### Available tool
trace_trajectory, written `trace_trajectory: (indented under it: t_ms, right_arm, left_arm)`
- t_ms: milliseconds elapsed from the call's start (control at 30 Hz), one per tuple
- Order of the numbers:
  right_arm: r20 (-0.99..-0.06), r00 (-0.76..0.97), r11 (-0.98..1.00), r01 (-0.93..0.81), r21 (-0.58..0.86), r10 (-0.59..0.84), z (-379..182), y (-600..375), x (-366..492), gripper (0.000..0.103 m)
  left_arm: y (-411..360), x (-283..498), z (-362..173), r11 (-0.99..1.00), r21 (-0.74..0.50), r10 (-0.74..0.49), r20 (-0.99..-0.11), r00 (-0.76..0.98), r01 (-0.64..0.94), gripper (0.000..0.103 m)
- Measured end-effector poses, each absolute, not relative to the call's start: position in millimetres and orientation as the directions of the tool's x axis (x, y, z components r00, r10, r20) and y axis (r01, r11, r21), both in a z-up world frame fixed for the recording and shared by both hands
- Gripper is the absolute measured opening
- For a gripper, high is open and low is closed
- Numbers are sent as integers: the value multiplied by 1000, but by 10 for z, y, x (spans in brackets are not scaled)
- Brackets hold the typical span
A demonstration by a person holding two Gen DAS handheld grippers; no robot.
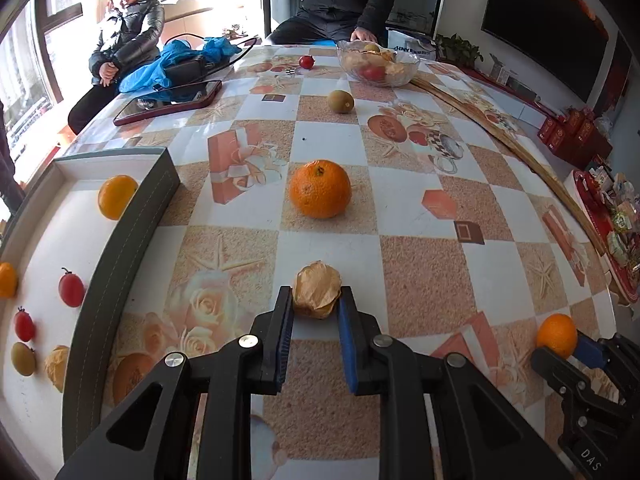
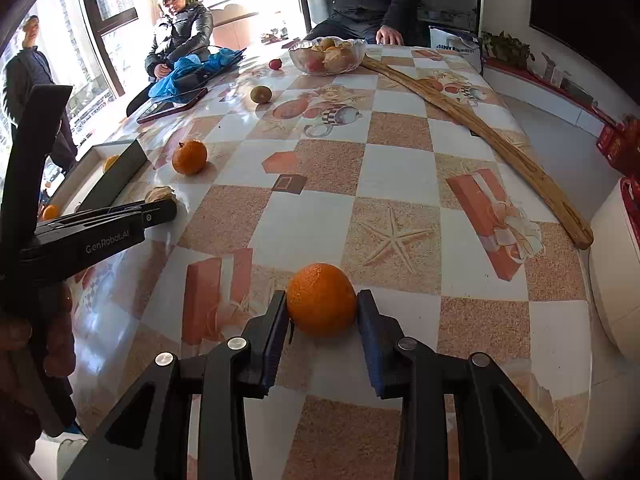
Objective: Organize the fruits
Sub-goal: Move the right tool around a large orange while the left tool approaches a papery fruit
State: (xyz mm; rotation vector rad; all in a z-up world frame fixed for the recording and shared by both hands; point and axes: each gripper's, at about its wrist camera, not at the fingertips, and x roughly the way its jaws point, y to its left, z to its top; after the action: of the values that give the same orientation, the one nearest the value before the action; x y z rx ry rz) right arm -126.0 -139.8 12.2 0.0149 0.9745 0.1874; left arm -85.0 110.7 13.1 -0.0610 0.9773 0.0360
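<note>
My left gripper point(image 1: 316, 295) is shut on a tan papery-husked fruit point(image 1: 316, 286) resting on the patterned tablecloth; from the right wrist view it appears at the left point(image 2: 168, 205) beside the tray. My right gripper point(image 2: 322, 301) is shut on a small orange point(image 2: 321, 298), pads against both its sides; the left wrist view shows this at the lower right point(image 1: 557, 336). The grey tray point(image 1: 120, 240) with a white floor lies at the left and holds an orange point(image 1: 117, 197), red tomatoes point(image 1: 71, 289), a green fruit point(image 1: 23, 359) and another husked fruit point(image 1: 58, 366).
A large orange point(image 1: 320, 189), a kiwi point(image 1: 341, 101) and a red tomato point(image 1: 306, 61) lie loose on the table. A glass bowl point(image 1: 412, 65) of fruit stands at the far edge. A phone point(image 1: 168, 102), a blue bag point(image 1: 180, 64), a long wooden stick point(image 2: 500, 148); people sit beyond.
</note>
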Motion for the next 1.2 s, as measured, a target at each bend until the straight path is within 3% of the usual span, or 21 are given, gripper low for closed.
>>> trace_trajectory:
  t_ms: [33,67,100,167,267,600,667,900,1200]
  right_arm:
    - [-821,547,983,-159,89,163,98,-1389,-1302,37]
    - [-818,552,983,-167,81,161,84,-1386,-1352,43]
    - [-815,559,983,-170,68,153,83,-1381,-1397,72]
    - [-806,574,984,-172,53,143,77,-1387,-1476,96]
    - [-797,591,984,-176,28,128,93,-1380,-1531,96]
    - [-820,570,997,-80,18,60,-6,-1471,-1293,98]
    - [-829,558,996,-89,-1,48,-31,-1426,-1253,103]
    - [-821,568,995,-99,-2,54,-38,-1390,-1274,103]
    - [-819,571,995,-96,-1,54,-38,-1396,-1298,103]
  left_arm:
    - [1116,-957,129,998,-20,15,-826,564,-57,24]
    - [1125,-1057,129,999,-10,22,-823,568,-54,25]
    - [1135,-1142,130,999,-3,28,-821,570,-53,25]
    - [1148,-1241,132,999,0,28,-817,575,-49,36]
    - [1169,-1253,128,999,-6,24,-812,583,-49,66]
    - [1086,-1123,64,999,11,38,-787,615,-48,78]
    - [1088,-1119,63,999,9,39,-785,618,-52,79]
    - [1098,-1119,50,999,-5,23,-783,622,-44,84]
    - [1096,-1118,49,999,-5,23,-783,622,-44,84]
